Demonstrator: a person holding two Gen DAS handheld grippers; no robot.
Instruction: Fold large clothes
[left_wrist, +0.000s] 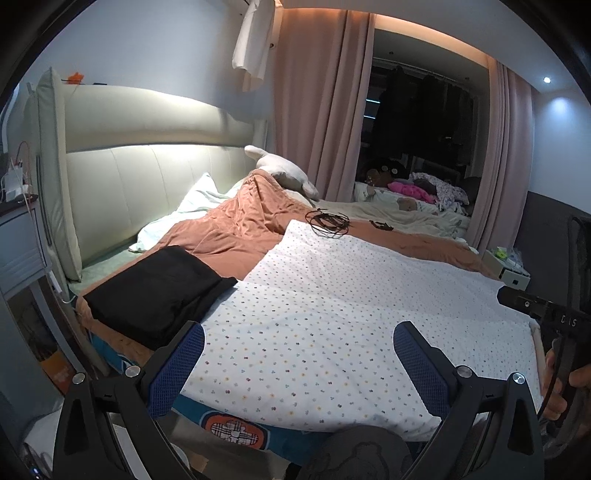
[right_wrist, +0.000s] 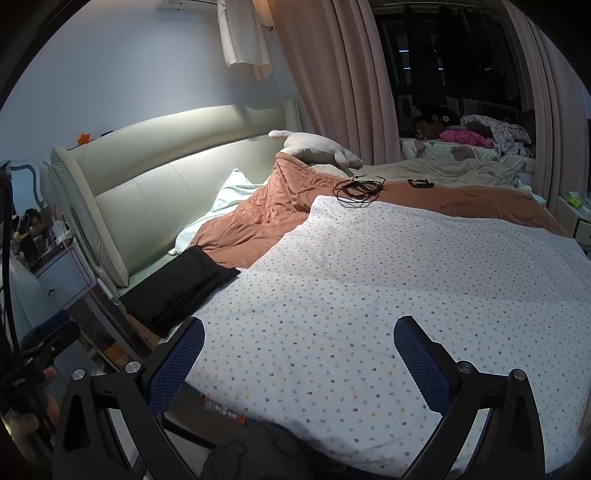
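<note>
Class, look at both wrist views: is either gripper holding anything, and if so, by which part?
Nothing is held. The left gripper and the right gripper are both open above the dotted sheet, with nothing between the fingers.

Between the fingers lies a white dotted sheet (left_wrist: 332, 306) of thin matt cloth, smooth with soft creases. The finger pads (left_wrist: 177, 365) are blue with a rough mesh texture, on matt black plastic arms with shiny metal screws. Beyond the left finger, a folded black garment (left_wrist: 155, 291) looks like matt, smooth fabric. Further ahead, the orange quilt (left_wrist: 236, 229) is wrinkled cloth, and the headboard (left_wrist: 147, 184) looks like smooth, slightly glossy leather.
</note>
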